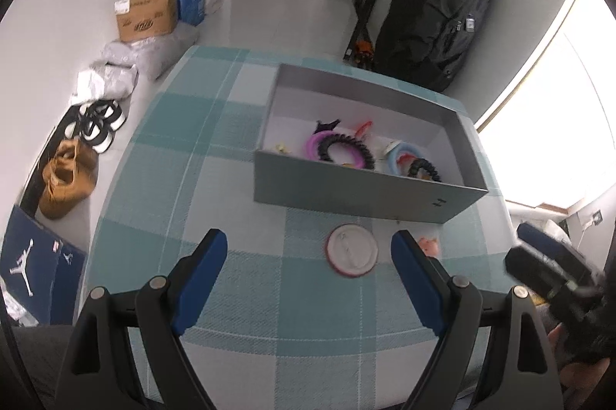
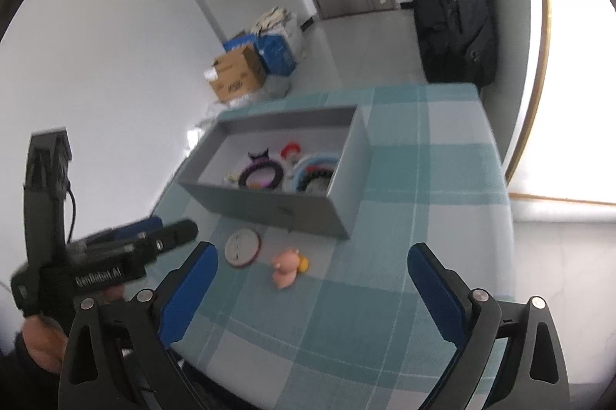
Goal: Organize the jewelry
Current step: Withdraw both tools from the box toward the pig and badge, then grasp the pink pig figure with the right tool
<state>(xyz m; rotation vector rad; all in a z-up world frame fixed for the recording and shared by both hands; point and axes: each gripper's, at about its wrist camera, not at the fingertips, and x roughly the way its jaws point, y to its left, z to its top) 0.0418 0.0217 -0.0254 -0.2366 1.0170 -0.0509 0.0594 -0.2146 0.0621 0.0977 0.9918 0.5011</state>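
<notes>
Both tongs hang open and empty over the near edge of the tabletop [image 1: 238, 294]: left tongs [image 1: 308, 256], right tongs [image 2: 312, 267]. Just beyond them lie a round flat disc [image 1: 351, 250] and a small pink charm [image 2: 287, 269], both likely light; the disc looks stiff and thin, best pinched across its rim, the charm across its body. Farther on, the grey box [image 1: 346, 186] holds coiled bands [image 1: 342, 148].

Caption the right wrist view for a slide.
Open right gripper above a pink toy and round disc, near the grey box.
</notes>
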